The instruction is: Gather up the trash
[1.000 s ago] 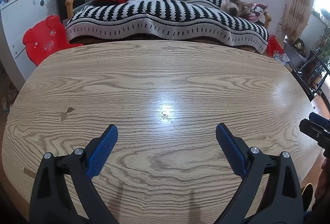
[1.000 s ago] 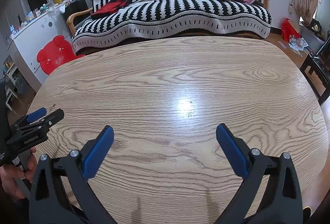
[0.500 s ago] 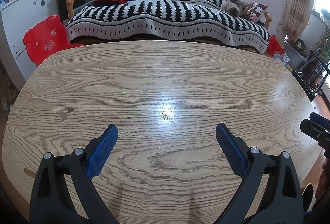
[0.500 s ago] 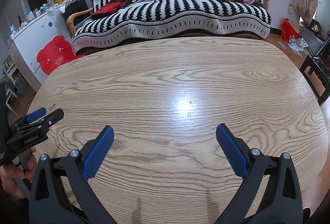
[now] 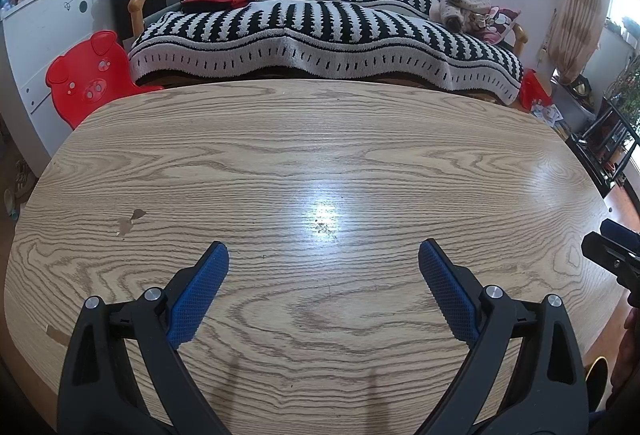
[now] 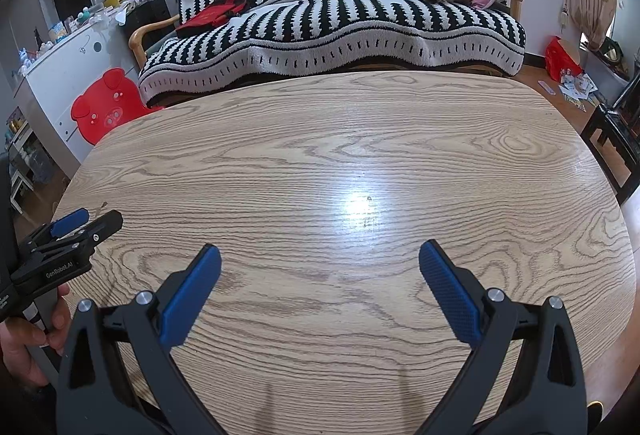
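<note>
Left gripper (image 5: 323,259) fingers spread apart, nothing between them; right gripper (image 6: 320,263) the same, both over the near edge of the wooden surface (image 5: 320,139). No trash visible on it, only small chip marks (image 5: 132,221) near the left edge. Judged: collecting either finished or not begun; no bin in view.
</note>
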Available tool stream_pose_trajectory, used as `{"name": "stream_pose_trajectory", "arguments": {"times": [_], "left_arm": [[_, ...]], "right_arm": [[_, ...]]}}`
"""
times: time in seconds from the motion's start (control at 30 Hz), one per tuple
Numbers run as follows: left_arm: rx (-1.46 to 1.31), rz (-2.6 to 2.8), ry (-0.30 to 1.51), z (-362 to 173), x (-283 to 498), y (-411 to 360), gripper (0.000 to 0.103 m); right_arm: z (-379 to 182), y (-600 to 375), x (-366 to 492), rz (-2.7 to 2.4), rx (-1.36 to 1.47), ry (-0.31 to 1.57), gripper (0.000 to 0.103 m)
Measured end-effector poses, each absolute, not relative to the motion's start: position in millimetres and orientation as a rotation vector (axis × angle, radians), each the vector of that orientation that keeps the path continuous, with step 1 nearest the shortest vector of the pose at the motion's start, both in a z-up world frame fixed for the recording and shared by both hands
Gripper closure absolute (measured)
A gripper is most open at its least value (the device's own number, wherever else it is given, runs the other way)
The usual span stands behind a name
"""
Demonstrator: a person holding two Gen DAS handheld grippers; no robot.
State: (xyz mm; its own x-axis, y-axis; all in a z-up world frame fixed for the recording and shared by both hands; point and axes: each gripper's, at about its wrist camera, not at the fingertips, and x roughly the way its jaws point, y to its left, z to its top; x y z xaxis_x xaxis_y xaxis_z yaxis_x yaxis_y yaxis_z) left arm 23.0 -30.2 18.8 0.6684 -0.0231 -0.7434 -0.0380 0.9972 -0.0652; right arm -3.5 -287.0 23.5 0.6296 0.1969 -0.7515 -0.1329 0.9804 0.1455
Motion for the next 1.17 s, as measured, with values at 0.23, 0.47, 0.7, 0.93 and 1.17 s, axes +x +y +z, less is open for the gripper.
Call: {"name": "stream_pose_trajectory", "arguments": {"times": [0.23, 0.47, 0.7, 0.93, 1.17], "left_arm": [[-0.071, 0.016, 0.837, 21.2, 21.1, -29.3, 0.01], [-0.077, 0.016, 0.837, 22.0, 21.0, -26.9, 0.01], [-0.077, 0.023, 0.832, 21.6, 18.9, -26.2, 0.01], [-0.073, 0.022, 0.832, 21.1, 18.8, -27.1, 0.01], [-0.068, 0.021, 0.834, 21.5, 18.4, -30.1, 0.01]], "right_arm": [[24.0, -287.2, -3.6, 0.189, 0.077, 0.87, 0.007], [23.7, -287.0, -3.6, 0.189, 0.077, 0.871, 0.007], [23.8, -287.0, -3.5, 0.188, 0.078, 0.871, 0.007], [23.5, -287.2, -3.8, 0.189, 0.076, 0.871, 0.007], [19.8, -289.0, -1.7, 0.181, 0.068, 0.881, 0.007]]}}
